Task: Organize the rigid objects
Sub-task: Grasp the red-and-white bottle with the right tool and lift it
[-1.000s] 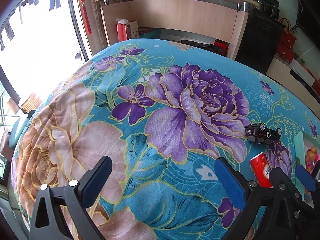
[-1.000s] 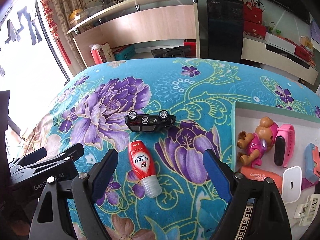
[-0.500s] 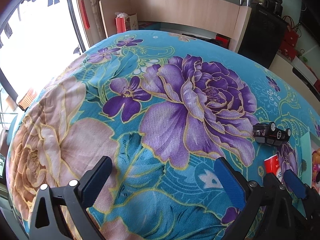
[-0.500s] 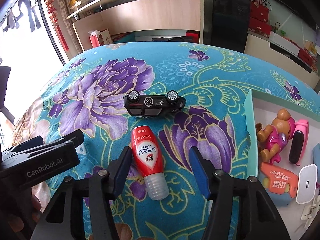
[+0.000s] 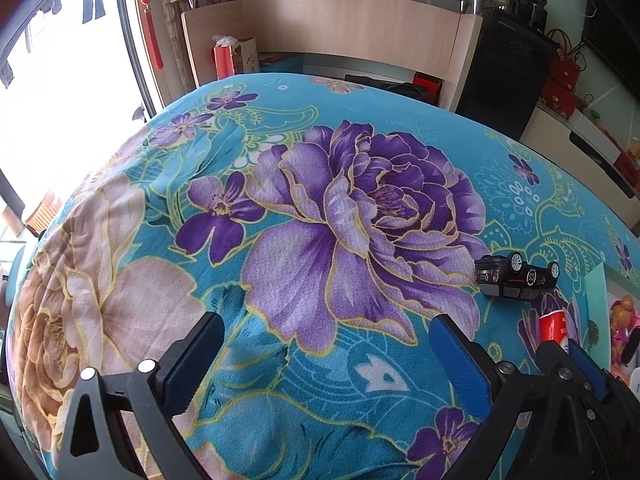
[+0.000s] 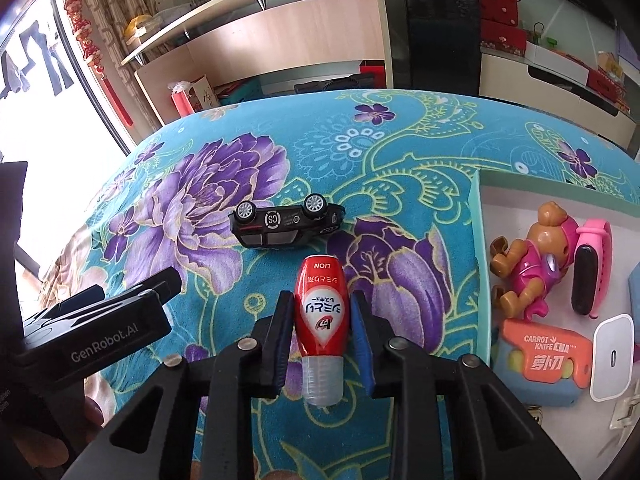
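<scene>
My right gripper point(image 6: 322, 312) is shut on a red LION bottle point(image 6: 322, 312) with a clear cap, its pads pressing both sides, just over the floral cloth. The bottle's red end also shows in the left wrist view point(image 5: 554, 326). A black toy car point(image 6: 286, 224) lies upside down just beyond the bottle; it shows in the left wrist view point(image 5: 516, 276) at the right. My left gripper point(image 5: 326, 356) is open and empty over the cloth, left of the right gripper.
A shallow green-rimmed tray point(image 6: 478, 240) at the right holds a toy dog point(image 6: 532, 256), a pink watch point(image 6: 590, 268), an orange carrot knife point(image 6: 546, 356) and a white charger point(image 6: 612, 356). A wooden shelf unit point(image 6: 288, 48) stands behind the table.
My right gripper moved forward around the red bottle and closed on it. My left gripper stayed open and shifted only slightly.
</scene>
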Demonstrator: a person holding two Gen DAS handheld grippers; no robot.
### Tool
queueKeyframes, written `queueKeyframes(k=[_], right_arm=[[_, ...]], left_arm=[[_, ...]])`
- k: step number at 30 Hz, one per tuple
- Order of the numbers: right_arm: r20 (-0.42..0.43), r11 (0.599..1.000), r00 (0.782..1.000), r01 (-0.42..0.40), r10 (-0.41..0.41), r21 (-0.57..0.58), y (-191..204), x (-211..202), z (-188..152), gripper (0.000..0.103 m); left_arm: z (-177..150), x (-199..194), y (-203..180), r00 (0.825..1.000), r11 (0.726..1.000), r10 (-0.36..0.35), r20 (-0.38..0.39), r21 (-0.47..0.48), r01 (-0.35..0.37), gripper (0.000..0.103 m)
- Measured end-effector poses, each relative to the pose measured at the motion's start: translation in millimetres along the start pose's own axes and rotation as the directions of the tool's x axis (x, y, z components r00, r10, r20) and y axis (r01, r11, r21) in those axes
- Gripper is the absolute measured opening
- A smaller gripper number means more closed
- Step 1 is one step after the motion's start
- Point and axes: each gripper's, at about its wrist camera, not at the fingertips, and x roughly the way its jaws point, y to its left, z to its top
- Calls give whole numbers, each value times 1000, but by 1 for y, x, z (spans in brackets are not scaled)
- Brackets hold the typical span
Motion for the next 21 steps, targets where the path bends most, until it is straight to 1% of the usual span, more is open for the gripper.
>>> queueKeyframes(k=[3, 10, 15, 21], right_arm=[[31, 999, 999, -12, 11, 35, -8, -8, 3, 29], [107, 996, 994, 0, -9, 88, -27, -34, 12, 29], [148, 993, 988, 21, -39, 117, -40, -50, 17, 29], [179, 986, 981, 49, -78, 162, -60, -64, 20, 29]], left_arm=[[2, -2, -7, 1000, 1000, -20, 15, 13, 20, 103], [6, -7, -26, 995, 996, -73, 61, 54, 69, 103], [8, -12, -46, 987, 987, -131, 96, 107, 121, 103], [9, -9, -74, 974, 969, -201, 105, 166, 182, 103]])
